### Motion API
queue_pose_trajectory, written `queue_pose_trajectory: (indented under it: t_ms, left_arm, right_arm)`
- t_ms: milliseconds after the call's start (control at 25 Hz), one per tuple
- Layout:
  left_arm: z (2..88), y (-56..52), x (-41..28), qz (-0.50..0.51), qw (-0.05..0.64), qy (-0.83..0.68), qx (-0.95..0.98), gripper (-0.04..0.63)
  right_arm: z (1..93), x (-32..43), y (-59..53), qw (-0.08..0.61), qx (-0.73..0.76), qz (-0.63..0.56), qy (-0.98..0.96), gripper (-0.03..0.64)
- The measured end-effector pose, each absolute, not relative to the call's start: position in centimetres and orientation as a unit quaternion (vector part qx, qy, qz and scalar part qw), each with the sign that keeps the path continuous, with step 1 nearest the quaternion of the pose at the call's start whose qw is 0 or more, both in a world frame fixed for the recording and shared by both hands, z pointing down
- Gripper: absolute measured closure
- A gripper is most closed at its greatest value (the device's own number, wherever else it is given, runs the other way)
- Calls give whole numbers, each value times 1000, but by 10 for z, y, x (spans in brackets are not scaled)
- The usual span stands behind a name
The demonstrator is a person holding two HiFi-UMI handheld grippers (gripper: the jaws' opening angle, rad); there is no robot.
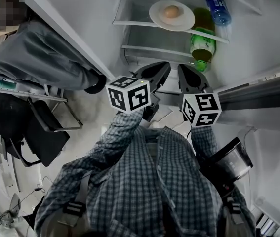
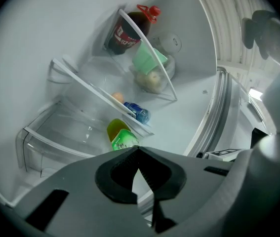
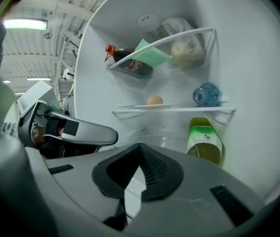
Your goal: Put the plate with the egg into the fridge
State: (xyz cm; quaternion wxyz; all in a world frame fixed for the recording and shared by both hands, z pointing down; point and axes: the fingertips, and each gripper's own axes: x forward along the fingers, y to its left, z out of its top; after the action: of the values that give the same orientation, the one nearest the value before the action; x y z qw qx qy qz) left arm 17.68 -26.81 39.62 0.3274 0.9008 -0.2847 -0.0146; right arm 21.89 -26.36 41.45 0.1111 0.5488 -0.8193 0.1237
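On the glass shelf [image 1: 139, 23] midway up the open white fridge [image 1: 105, 14] sits the round white plate [image 1: 179, 21]. It lies flat and back from the front rim, with the brown egg [image 1: 171, 12] resting at its middle. The task's thing is thus already inside, and by my reading the placing is done. The left tool [image 2: 139, 151] and the right tool [image 3: 140, 148] hang side by side just outside the fridge mouth, below that shelf. Each has its jaws pressed together with nothing between them.

What is left, I judge, is to draw both tools clear and shut the door. Doing that well means pulling straight back without rising toward the shelf's rim, since a knock there could roll the egg off the plate. The door should also swing gently so nothing inside is jolted. Which panel is the door I cannot tell.

A blue plastic bottle [image 1: 218, 6] lies at the right of the plate's shelf, apart from the plate. Under that shelf, a green-labelled bottle of yellow-green drink [image 1: 202, 42] sits against the right wall. The higher shelf [image 3: 204, 32] holds a dark sauce bottle with a red cap [image 3: 130, 65], a flat green packet [image 3: 152, 53] and a clear bag of pale food [image 3: 181, 49], crowded together.
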Motion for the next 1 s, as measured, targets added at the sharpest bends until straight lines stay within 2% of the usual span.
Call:
queue_pose_trajectory:
  t_ms: [1000]
  left_arm:
    - [390, -269, 175, -23, 331, -282, 900, 589]
  right_arm:
    - [398, 208, -259, 91, 535, 111, -833, 611]
